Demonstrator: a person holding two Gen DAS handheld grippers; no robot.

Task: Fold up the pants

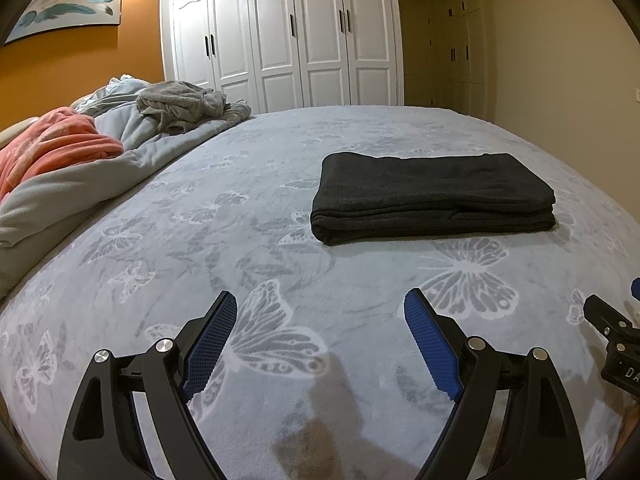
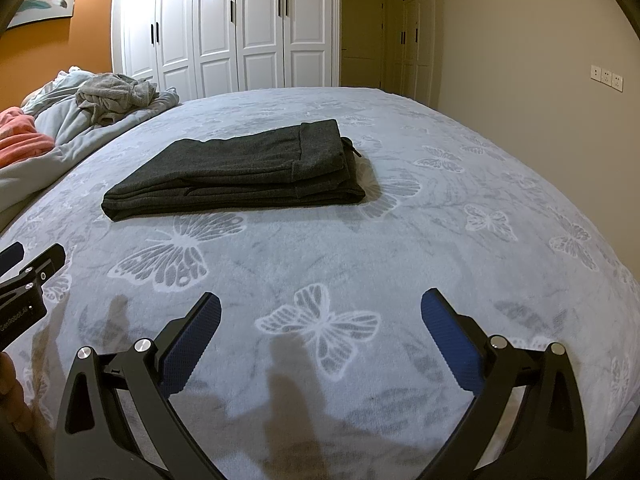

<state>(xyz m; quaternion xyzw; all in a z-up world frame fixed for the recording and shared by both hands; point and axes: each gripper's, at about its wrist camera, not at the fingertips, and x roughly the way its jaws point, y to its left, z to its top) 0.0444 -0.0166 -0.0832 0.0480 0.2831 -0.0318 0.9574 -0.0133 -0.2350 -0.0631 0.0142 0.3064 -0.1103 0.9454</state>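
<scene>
Dark grey pants lie folded in a flat rectangular stack on the bed; in the right wrist view the waistband and drawstring show at the stack's right end. My left gripper is open and empty, held low over the bedspread well short of the pants. My right gripper is open and empty, also near the bed's front, apart from the pants. Each gripper shows at the edge of the other's view: the right gripper and the left gripper.
The bed has a grey butterfly-print cover. A crumpled grey duvet, an orange blanket and a bunched grey garment lie at the left. White wardrobe doors stand behind the bed.
</scene>
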